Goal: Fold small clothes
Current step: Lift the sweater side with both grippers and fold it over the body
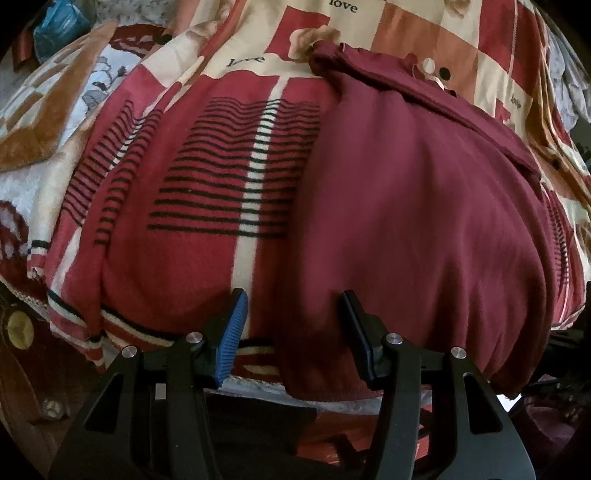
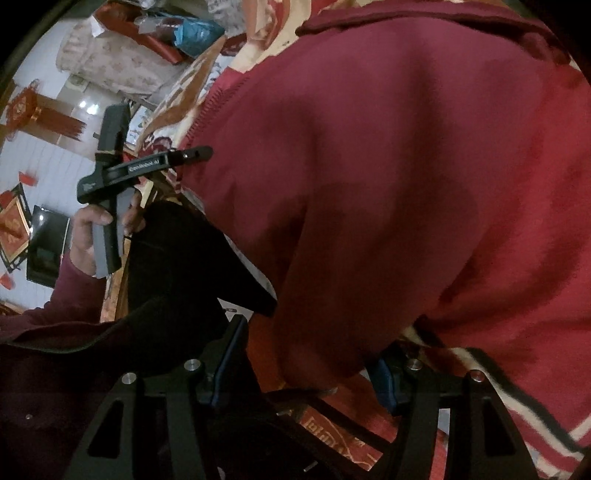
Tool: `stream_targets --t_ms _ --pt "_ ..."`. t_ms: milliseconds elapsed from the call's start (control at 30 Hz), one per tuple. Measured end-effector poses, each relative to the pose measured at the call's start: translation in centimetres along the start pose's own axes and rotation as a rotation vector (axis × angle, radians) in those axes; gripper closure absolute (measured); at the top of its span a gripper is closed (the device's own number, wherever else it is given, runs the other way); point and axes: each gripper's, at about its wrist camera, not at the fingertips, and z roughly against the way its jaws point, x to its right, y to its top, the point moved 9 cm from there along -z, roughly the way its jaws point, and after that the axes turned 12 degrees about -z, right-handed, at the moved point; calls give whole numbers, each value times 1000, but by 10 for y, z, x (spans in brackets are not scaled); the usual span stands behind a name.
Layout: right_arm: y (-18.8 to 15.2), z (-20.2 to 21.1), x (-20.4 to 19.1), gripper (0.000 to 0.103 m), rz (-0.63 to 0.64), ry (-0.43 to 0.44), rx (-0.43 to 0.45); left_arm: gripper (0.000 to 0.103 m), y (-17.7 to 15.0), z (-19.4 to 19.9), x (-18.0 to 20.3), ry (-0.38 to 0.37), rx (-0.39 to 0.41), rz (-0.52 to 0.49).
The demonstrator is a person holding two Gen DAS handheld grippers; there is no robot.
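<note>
A dark maroon garment [image 1: 417, 206] lies spread on a red and cream patterned blanket [image 1: 207, 158], its near hem hanging over the bed's front edge. My left gripper [image 1: 293, 314] is open, its jaws wide apart at the garment's near left corner, with nothing between them. In the right wrist view the same garment [image 2: 388, 166] fills the frame. My right gripper [image 2: 310, 354] is open at its near hem, the right finger partly hidden under the cloth. The left gripper [image 2: 147, 166] shows there, held in a hand at the garment's left edge.
A blue plastic bag [image 1: 59, 26] and other bedding lie at the far left of the bed. A black cloth [image 2: 192, 258] lies below the bed edge. Red patterned floor covering [image 2: 332, 432] is beneath the grippers.
</note>
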Motion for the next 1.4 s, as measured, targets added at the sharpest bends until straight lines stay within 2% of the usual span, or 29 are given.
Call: stream_targets --t_ms 67,133,233,267,367,600,633,667,700,867,933,1000,1067,1100,1167,1200,1233,1300,1400 --pt "0 -3 -3 44 4 8 3 50 -1 -1 0 2 -2 -3" --pt "0 -5 -3 47 5 17 1 43 -2 -3 2 5 -11 -7" --pt "-1 -10 -1 56 -1 17 -5 40 -4 -7 6 24 -26 -35" --pt "-1 -11 -2 63 4 11 -3 40 -4 -7 7 32 -27 -42" --pt "3 -4 -7 67 20 13 26 40 -4 -8 6 27 -28 -37" --pt "3 -1 -8 66 34 -4 31 40 -3 -8 6 27 -31 -33" --pt "3 0 -7 63 28 -9 32 40 -3 -9 6 24 -32 -31" --pt "4 2 -5 50 13 -9 33 40 -3 -9 5 23 -32 -32" --pt "4 1 -6 47 9 -3 32 40 -3 -9 5 22 -33 -31" --pt "2 -1 -5 48 6 18 30 40 -2 -10 4 25 -32 -39" --pt "4 -2 -5 57 0 11 51 39 -3 -10 3 24 -32 -42" --pt "6 -2 -3 73 -7 -3 70 39 -3 -11 4 24 -33 -46" --pt "5 1 -6 78 2 3 75 39 -3 -11 6 17 -39 -61" --pt "5 4 -9 81 16 4 81 41 -3 -11 8 3 -48 -80" --pt "7 15 -20 84 41 39 93 60 -2 -7 11 -21 -46 -108" --pt "8 23 -27 85 52 66 104 79 -2 -4 12 -43 -45 -113" --pt "11 31 -33 85 60 90 114 92 0 -1 13 -72 -45 -110" --pt "19 49 -43 85 71 143 143 92 6 10 15 -140 -26 -92" --pt "38 76 -46 85 49 199 206 93 22 31 17 -180 38 -91"
